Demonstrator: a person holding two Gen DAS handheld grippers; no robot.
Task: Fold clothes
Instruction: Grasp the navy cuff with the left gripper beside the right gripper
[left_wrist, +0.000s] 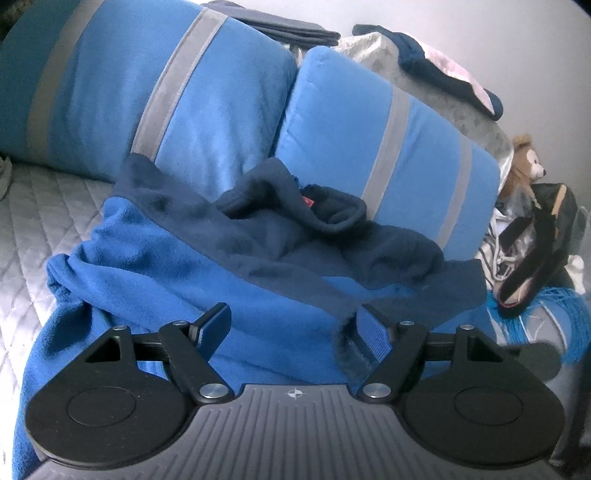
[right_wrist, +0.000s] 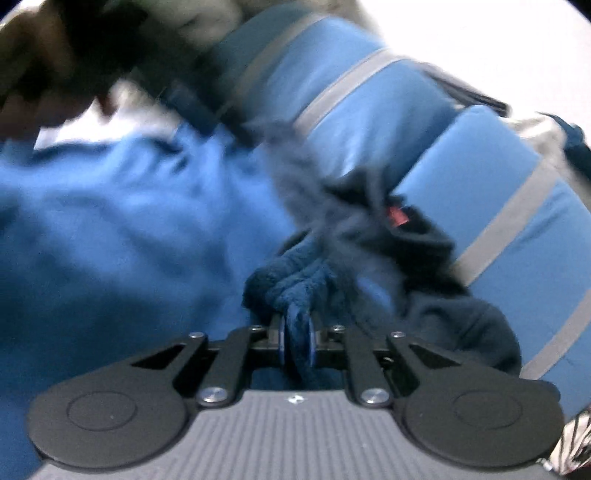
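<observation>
Right now the blue fleece (left_wrist: 155, 258) lies rumpled on the quilted bed (left_wrist: 40, 221), its navy collar against two blue striped pillows (left_wrist: 207, 99). Over it, the left gripper (left_wrist: 291, 325) has its jaws spread wide; the right gripper (right_wrist: 296, 341) has its jaws pinched on a navy fold of the fleece.

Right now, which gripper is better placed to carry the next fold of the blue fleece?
Right. The right gripper is already shut on a bunch of the fleece top, so it can probably pull the fold over. The left gripper hangs open above the fabric, gripping nothing.
</observation>
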